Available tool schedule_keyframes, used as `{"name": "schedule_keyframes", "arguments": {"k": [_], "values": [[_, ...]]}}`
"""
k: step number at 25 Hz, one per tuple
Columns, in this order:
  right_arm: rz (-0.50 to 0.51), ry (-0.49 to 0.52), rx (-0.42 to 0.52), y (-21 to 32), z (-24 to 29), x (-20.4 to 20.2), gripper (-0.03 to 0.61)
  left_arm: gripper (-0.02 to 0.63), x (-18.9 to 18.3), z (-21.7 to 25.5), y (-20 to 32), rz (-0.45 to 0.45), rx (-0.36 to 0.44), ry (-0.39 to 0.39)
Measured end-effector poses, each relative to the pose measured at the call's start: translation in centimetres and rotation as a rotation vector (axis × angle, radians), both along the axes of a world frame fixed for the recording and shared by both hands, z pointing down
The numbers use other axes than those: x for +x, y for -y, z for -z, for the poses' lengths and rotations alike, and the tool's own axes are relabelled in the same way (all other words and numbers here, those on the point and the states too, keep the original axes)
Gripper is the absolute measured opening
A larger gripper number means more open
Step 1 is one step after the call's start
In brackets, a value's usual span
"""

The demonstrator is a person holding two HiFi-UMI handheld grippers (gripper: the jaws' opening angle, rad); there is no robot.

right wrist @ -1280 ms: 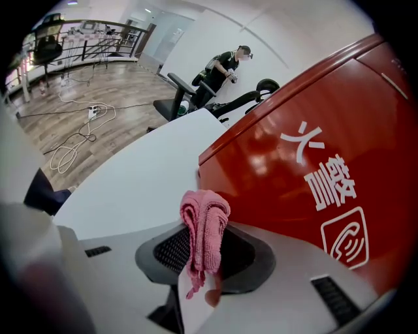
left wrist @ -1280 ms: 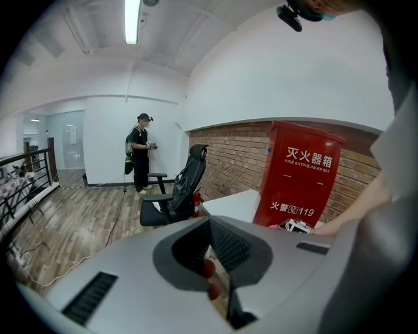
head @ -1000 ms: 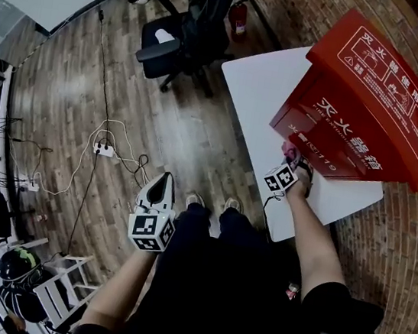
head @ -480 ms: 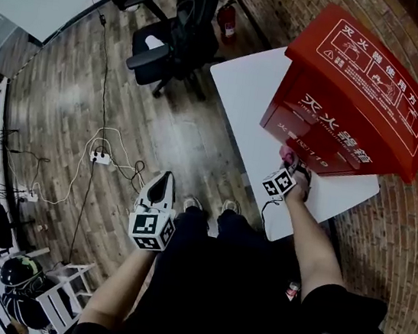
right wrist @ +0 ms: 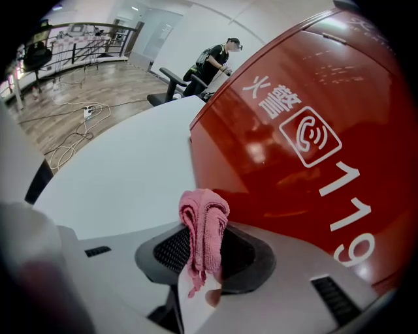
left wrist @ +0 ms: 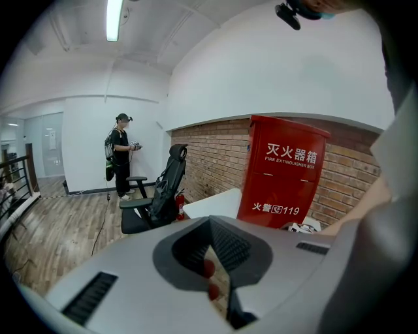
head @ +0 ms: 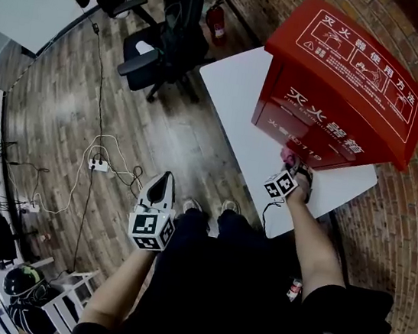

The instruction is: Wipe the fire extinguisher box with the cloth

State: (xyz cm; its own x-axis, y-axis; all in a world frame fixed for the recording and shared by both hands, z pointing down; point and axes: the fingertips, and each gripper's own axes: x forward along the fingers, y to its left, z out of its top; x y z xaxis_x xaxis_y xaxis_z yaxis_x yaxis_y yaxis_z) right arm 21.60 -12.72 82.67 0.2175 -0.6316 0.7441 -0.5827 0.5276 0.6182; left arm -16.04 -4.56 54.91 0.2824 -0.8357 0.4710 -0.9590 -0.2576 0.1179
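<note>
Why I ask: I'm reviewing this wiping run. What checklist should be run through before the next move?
1. Cloth clamped: ok. The pink cloth is pinched between the right gripper's jaws.
2. Cloth against the fire extinguisher box: cannot tell. It is close to the red front, contact unclear.
3. Box steady: ok. It stands upright on the white table.
4. Left gripper out of the way: ok. Shut, empty, held low away from the table.
5. Bystander clear: ok. The person stands far off beyond the office chair.
</note>
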Motion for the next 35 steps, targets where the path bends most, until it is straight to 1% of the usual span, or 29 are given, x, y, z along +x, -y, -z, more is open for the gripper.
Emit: {"name": "schedule_keyframes", "arguments": {"k": [10, 19, 28, 30, 33, 35], "values": [[-0.035, 0.000, 0.002, -1.8, -0.3, 2.8, 0.117, 0.028, 2.0, 0.1, 0.2, -0.043, 0.003, 0.007], [-0.101, -0.002, -0.017, -4.3, -0.9, 6.3, 0.117, 0.028, 4.0, 0.0, 0.1, -0.087, 0.002, 0.005], [-0.152, -0.012, -0.011, -6.1, -0.9, 9.3, 0.117, 0.028, 5.6, -0.2, -0.1, -0.121, 0.000, 0.003], [-0.154, 0.008, -0.013, -6.5, -1.0, 9.5, 0.117, 0.028, 6.0, -0.2, -0.1, -0.132, -0.001, 0.003], [-0.156, 0.082, -0.012, -6.5, -1.0, 9.2, 0.115, 0.028, 6.7, -0.3, 0.1, -0.155, -0.005, 0.005], [-0.182, 0.143, 0.007, -6.6, -0.4, 9.2, 0.115, 0.028, 7.4, -0.2, 0.2, -0.173, -0.007, 0.004]]}}
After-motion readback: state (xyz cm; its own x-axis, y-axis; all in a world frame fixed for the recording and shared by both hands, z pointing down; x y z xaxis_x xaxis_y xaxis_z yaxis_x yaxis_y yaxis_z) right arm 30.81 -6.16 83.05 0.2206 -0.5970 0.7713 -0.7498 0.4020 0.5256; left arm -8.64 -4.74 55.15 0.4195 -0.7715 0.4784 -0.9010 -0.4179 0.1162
